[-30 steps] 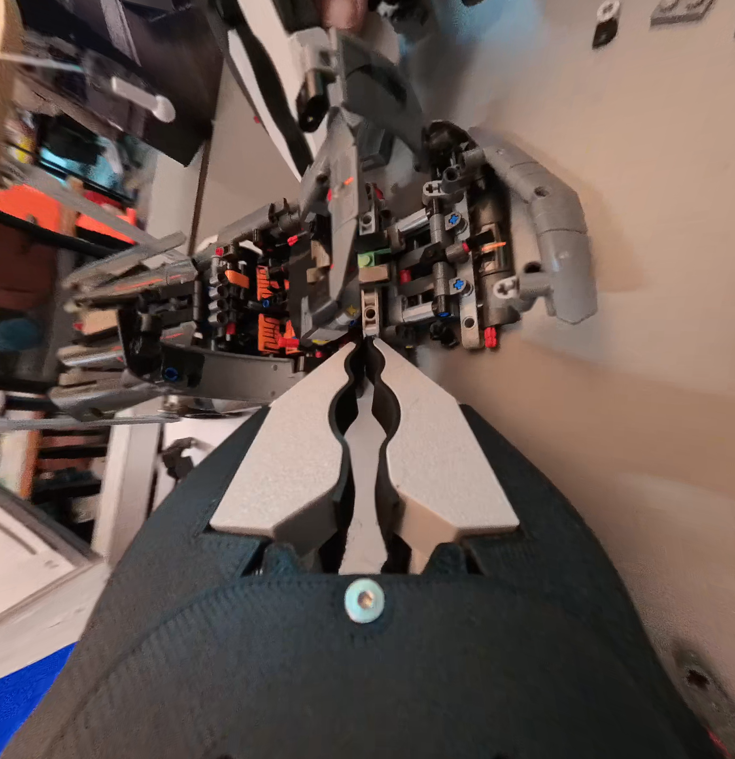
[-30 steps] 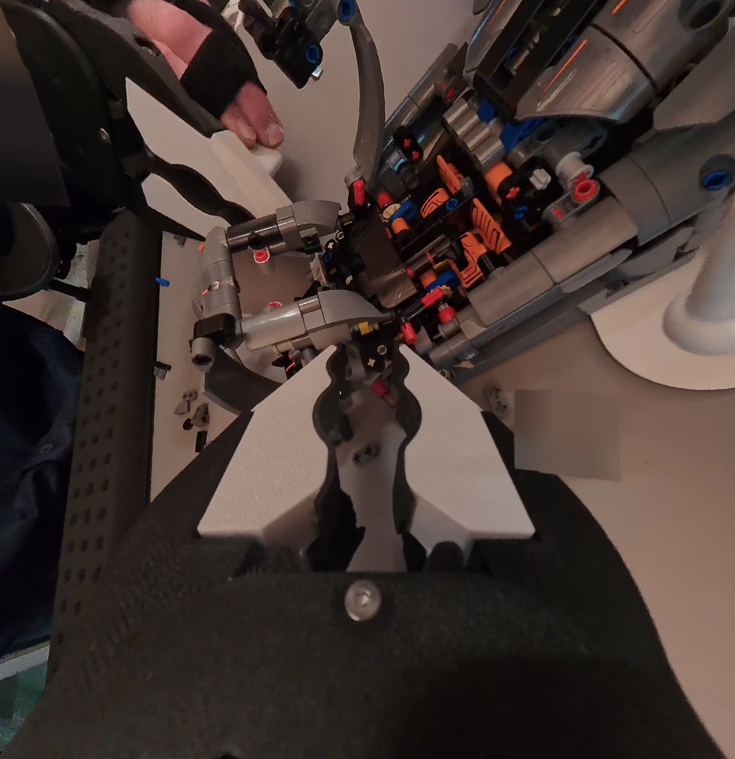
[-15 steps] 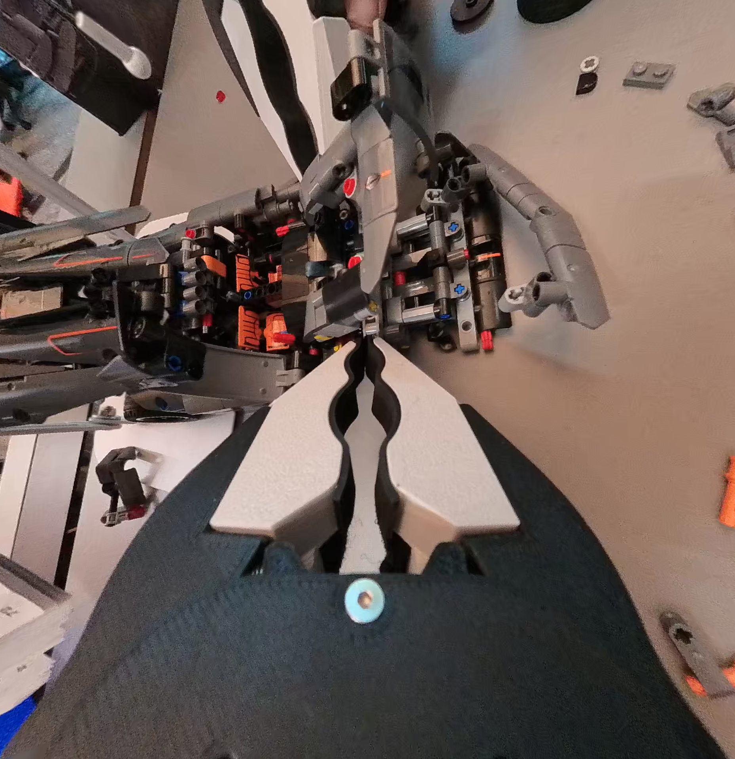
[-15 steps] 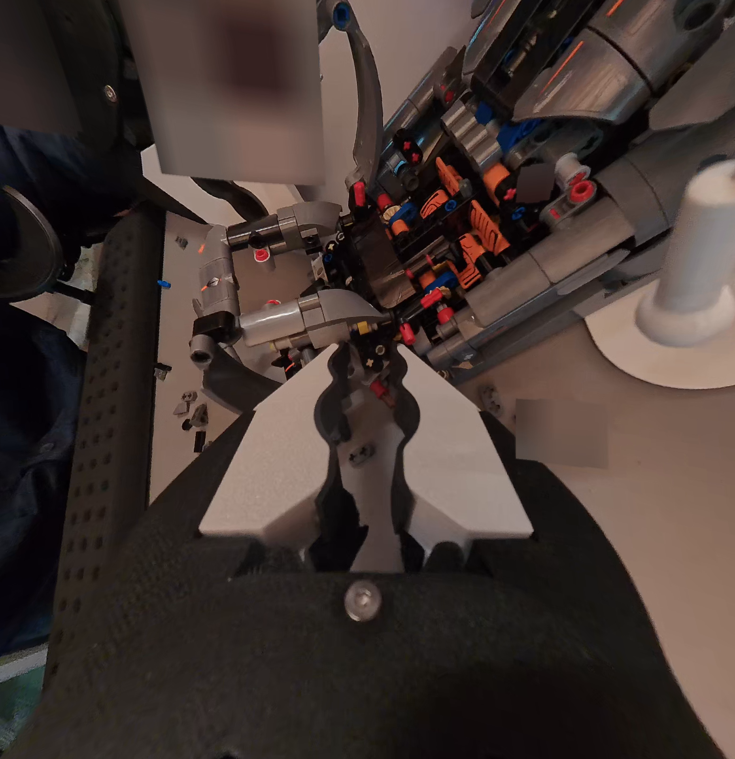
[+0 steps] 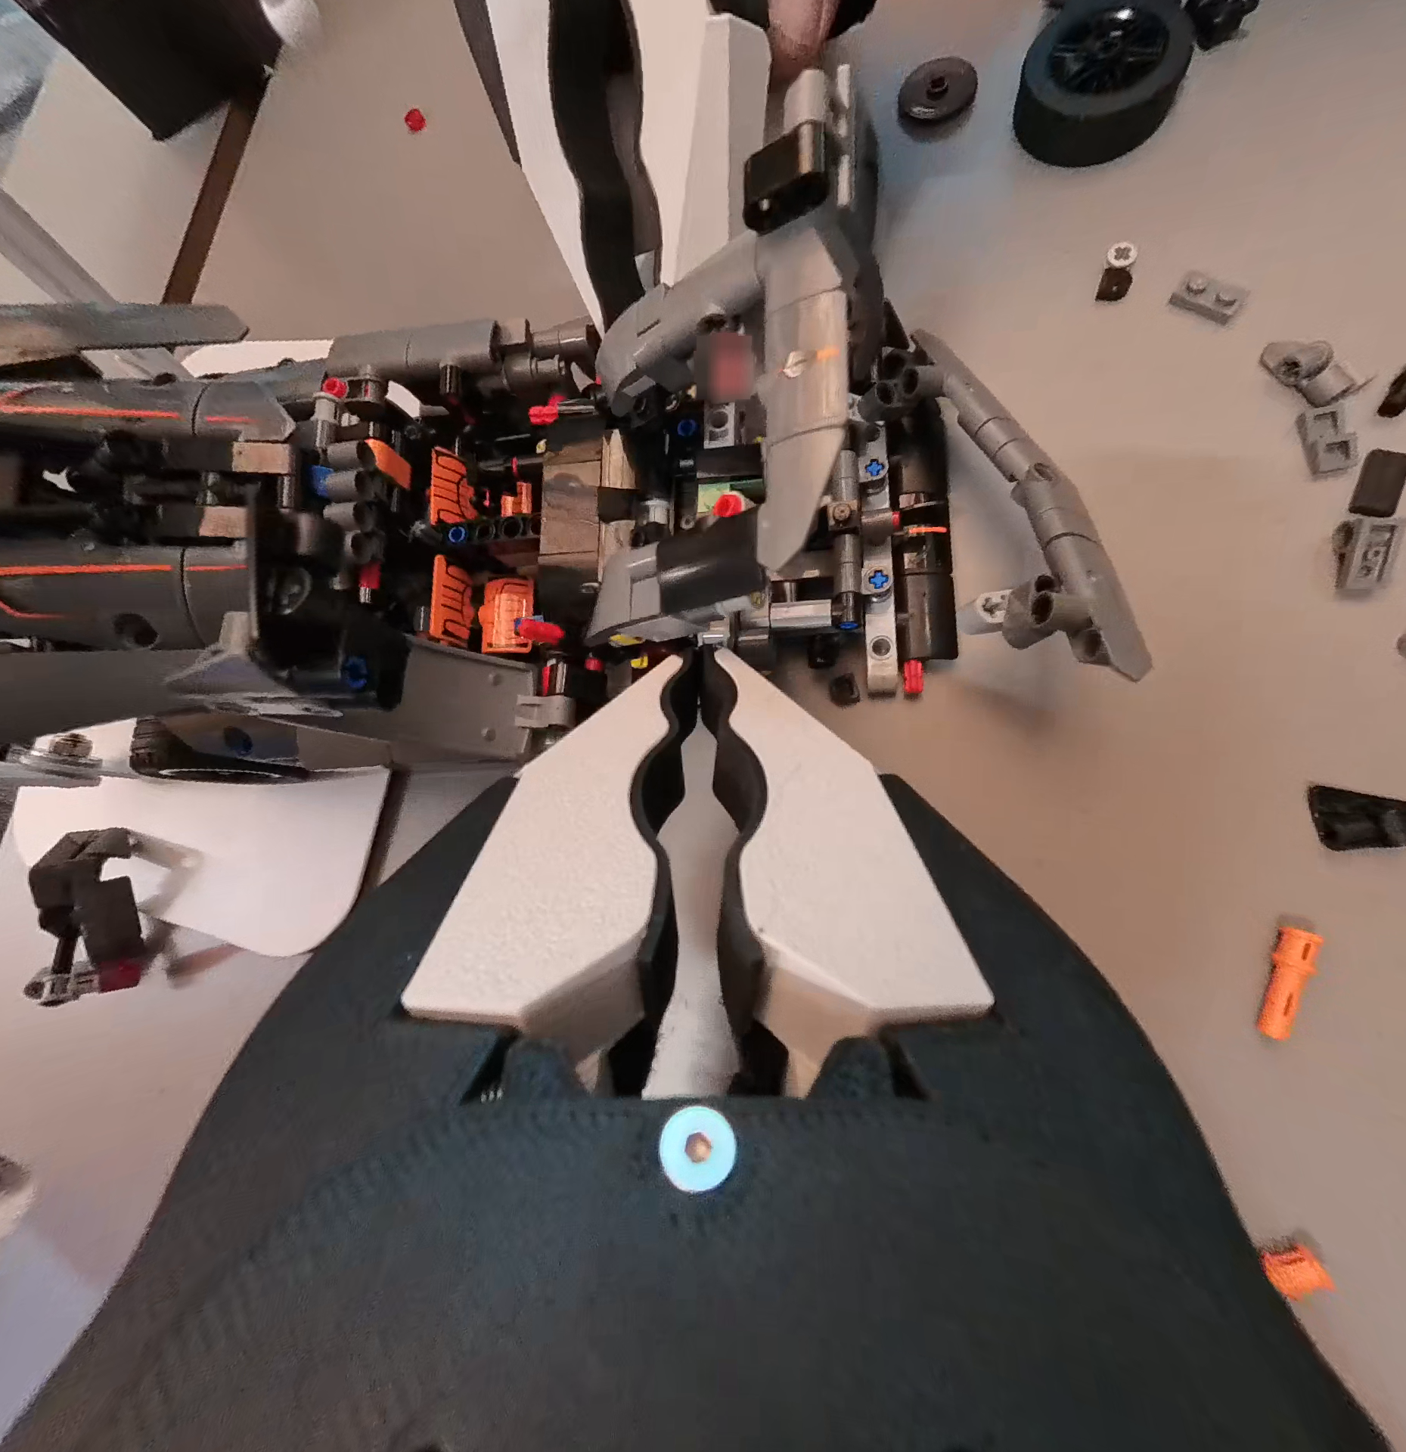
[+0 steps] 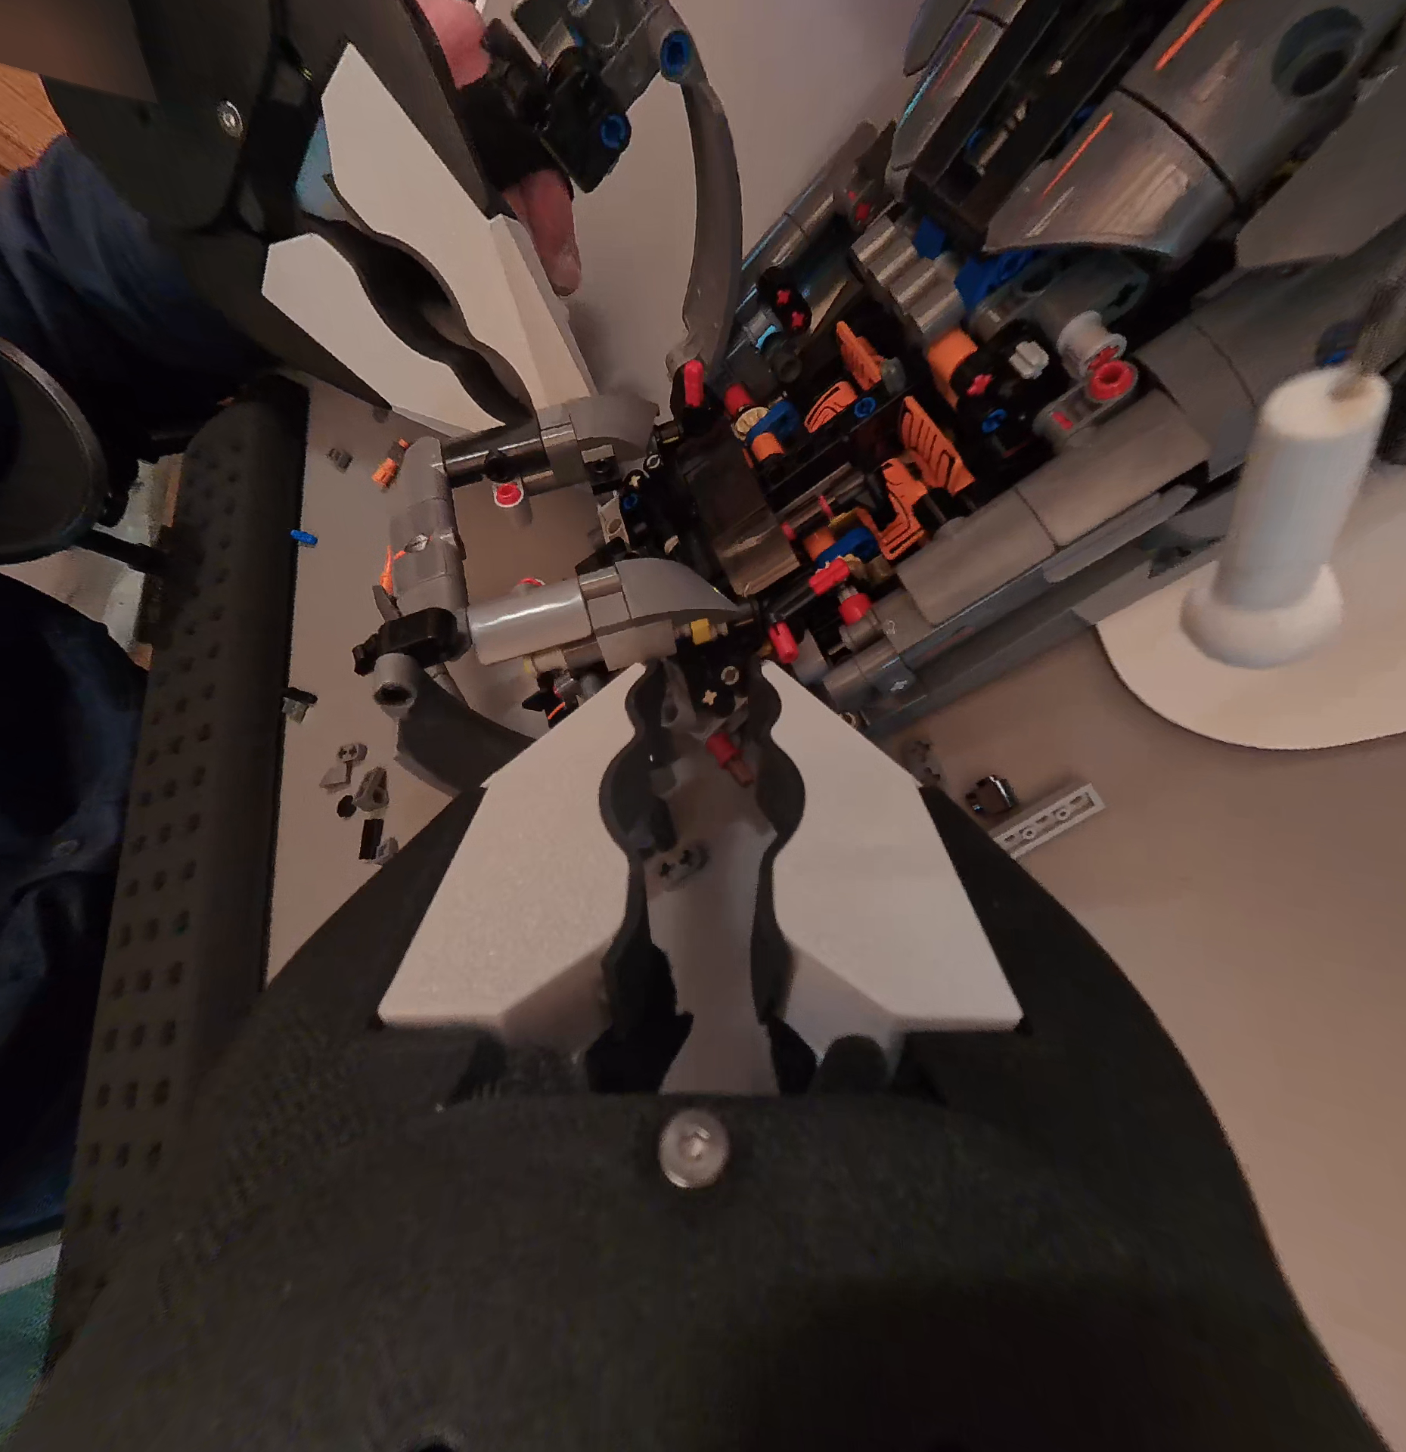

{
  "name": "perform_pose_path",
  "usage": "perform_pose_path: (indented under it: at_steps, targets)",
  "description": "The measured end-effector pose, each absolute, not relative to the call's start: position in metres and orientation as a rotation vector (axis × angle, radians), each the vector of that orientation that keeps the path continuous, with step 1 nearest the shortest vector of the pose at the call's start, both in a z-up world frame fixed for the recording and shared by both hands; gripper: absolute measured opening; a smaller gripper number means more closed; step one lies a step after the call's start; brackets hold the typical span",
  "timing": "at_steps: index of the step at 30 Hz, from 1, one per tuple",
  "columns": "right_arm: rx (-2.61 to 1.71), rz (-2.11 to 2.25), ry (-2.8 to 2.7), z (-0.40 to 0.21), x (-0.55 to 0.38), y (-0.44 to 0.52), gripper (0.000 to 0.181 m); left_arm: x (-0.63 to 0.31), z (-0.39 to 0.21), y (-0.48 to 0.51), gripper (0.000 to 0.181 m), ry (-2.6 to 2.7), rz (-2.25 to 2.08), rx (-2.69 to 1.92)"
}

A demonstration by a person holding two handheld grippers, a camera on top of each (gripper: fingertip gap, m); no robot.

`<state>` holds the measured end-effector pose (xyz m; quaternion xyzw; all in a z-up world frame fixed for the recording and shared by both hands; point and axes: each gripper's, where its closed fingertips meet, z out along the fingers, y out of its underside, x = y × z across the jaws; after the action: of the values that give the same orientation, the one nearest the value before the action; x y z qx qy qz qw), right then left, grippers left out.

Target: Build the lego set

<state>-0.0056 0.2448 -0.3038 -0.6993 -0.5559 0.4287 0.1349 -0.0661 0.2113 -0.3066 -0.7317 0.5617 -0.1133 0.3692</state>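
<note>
A large grey, black and orange lego model (image 5: 479, 534) lies on the beige table (image 5: 1155, 786). Its front carries a U-shaped light grey frame (image 5: 802, 408). My left gripper (image 5: 698, 658) is shut, its tips pinching the model's near edge under one arm of the frame. The right wrist view shows the same model (image 6: 864, 471) and frame (image 6: 526, 613). My right gripper (image 6: 703, 691) is shut on a black and grey block at the model's edge. The left gripper's white fingers (image 6: 416, 259) come in at the upper left, tips by the frame's other arm.
Loose parts lie right of the model: a black tyre (image 5: 1100, 78), grey pieces (image 5: 1312, 377), a black panel (image 5: 1367, 817), an orange pin (image 5: 1285, 982). A small black subassembly (image 5: 86, 911) sits left. A white post (image 6: 1297, 518) stands on a white base; a grey plate (image 6: 1049, 817) lies nearby.
The left wrist view has swung over the table, so loose parts and the tyre now show. In the right wrist view the left gripper's fingers have come in at the upper left. Both grips hold.
</note>
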Motion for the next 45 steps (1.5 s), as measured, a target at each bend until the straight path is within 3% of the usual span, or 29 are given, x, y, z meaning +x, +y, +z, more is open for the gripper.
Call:
perform_pose_path:
  at_steps: [17,35,45]
  targets:
    - [-2.049,1.248,-1.592,-0.306,-0.005,0.246,0.017,-0.065,-0.308,0.211,0.000,1.378,-0.426,-1.972]
    - [-2.002,1.235,-1.592,-0.305,-0.005,0.247,0.016,-0.058,-0.282,0.200,0.000,1.524,0.129,-1.478]
    - [-1.999,1.249,-1.586,-0.308,-0.005,0.244,0.016,-0.051,-0.300,0.208,0.000,1.519,0.395,-1.387]
